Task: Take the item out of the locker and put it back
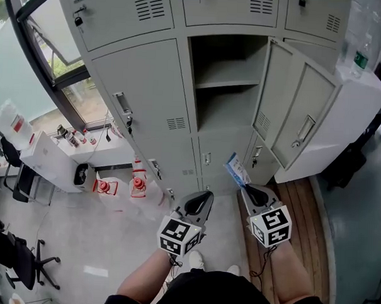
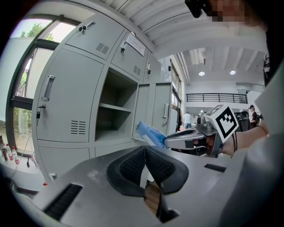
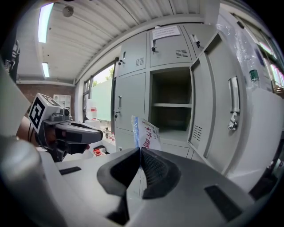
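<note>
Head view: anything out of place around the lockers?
Nothing spilled or damaged. One locker door hangs open, its shelves bare; the blue-and-white packet is outside it, pinched in the right gripper. The left gripper is shut, empty.

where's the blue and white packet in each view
Head view: packet right of centre, in the right gripper, below the open locker compartment.
Left gripper view: packet at centre, right of the compartment.
Right gripper view: packet at centre, lower left of the compartment.
Shared landmark: that open compartment.

Pale floor [image 1: 79, 250], a large window [image 1: 31, 47] at left, ceiling lights [image 2: 202, 73] lit.
</note>
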The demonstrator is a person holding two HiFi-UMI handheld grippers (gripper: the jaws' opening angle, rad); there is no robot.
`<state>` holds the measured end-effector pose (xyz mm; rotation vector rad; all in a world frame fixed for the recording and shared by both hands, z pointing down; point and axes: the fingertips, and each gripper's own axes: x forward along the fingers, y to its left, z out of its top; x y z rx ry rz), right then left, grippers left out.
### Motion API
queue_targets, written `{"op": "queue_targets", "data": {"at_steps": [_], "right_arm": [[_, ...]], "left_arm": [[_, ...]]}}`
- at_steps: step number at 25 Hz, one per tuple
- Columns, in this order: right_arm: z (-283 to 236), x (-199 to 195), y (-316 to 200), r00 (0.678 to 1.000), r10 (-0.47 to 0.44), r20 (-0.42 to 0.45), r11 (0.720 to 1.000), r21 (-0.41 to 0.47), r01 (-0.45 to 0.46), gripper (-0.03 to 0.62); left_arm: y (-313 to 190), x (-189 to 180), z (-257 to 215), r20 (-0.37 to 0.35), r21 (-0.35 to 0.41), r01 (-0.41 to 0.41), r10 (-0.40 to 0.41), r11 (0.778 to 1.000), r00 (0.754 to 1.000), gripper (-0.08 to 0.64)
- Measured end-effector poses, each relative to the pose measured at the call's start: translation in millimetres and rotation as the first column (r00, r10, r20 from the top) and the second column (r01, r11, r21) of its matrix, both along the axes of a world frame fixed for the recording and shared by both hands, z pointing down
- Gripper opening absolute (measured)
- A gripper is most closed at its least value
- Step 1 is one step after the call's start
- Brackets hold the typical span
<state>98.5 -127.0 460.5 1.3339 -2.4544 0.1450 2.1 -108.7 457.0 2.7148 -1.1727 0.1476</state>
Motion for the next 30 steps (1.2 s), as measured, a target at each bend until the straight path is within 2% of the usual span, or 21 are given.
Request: {"op": "queue_targets", "data": {"at_steps": [16,22,30], "right_arm": [[-18.0,-46.7,-75.6,0.991,0.082,-0.105,0.995,0.059,-0.076,0.064],[-23.3,-47.7,-98.4,0.983,0.106,-0.152,0.993,0.071,-0.096,0.064],[-24.6,-44.1,-145.5,0.971,0.095,-0.218,0.993,0.083,-0.078,0.064]], "left_arm": [[-56.4,-55.7,-14.8,-0.020,0.054,-0.087,0.089,0.995,0.996,0.017],[-65.0,-63.8,-12.6,-0.031,0.048,-0.093,0.095,0.994,0.995,0.017],[-86.1,-66.0,-16.5,-0.033,0.059,-0.073,0.075,0.996,0.997,0.017]]}}
